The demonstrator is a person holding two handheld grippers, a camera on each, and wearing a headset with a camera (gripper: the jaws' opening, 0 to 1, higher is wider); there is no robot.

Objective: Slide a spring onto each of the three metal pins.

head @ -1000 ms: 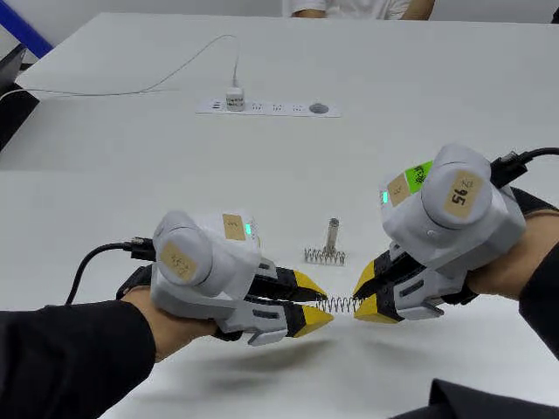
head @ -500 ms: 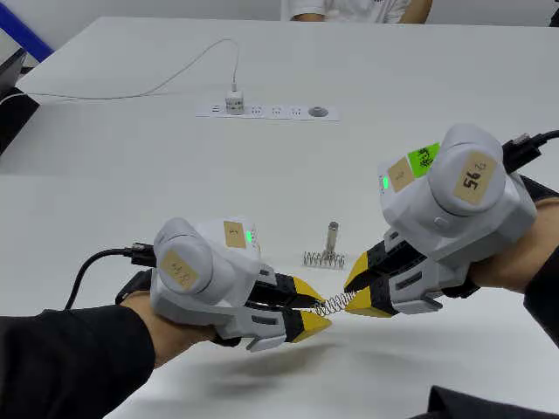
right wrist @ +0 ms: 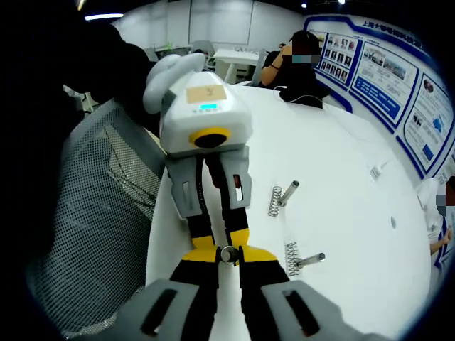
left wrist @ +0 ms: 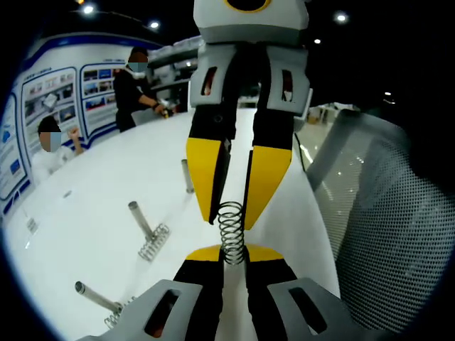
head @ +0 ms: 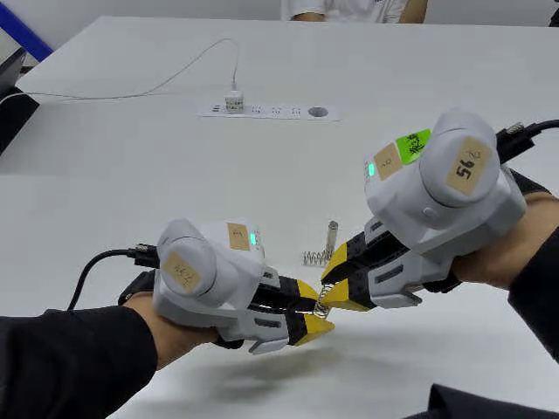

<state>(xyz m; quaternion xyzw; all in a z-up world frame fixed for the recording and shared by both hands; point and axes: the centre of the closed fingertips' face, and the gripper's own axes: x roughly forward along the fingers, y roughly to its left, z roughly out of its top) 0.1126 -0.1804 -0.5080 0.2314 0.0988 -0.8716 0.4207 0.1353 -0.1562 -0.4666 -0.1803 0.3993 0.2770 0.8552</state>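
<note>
Left gripper (head: pixel 320 311): comes in from the near left, jaws closed on one end of a short spring (left wrist: pixel 230 231).
Right gripper (head: pixel 331 281): comes in from the right, tilted down toward the left one, its yellow jaw tips pinching the other end of the same spring.
Spring held: above the table, near the person, squeezed short between the two sets of tips. The right gripper view shows it end-on as a small ring.
Upright pin (head: pixel 332 237): just beyond the grippers, with a loose spring (head: pixel 314 258) lying at its foot.
Other pins: the left gripper view shows a bare pin (left wrist: pixel 187 175) at the far end, a middle pin (left wrist: pixel 141 219) with a coil (left wrist: pixel 153 242) at its base, and a nearest pin (left wrist: pixel 96 297) with a coil too. I cannot tell whether these coils are threaded on.
Surface: a wide white table (head: pixel 131 157), matte. A white power strip (head: pixel 266 111) lies toward the far side with a charger (head: pixel 234 99) plugged in and a thin cable (head: pixel 166 78) trailing left.
Room: a grey mesh chair (left wrist: pixel 377 227) stands beside the table, blue-edged posters (right wrist: pixel 387 64) hang on the wall, and a person (left wrist: pixel 135 89) stands at the far end.
</note>
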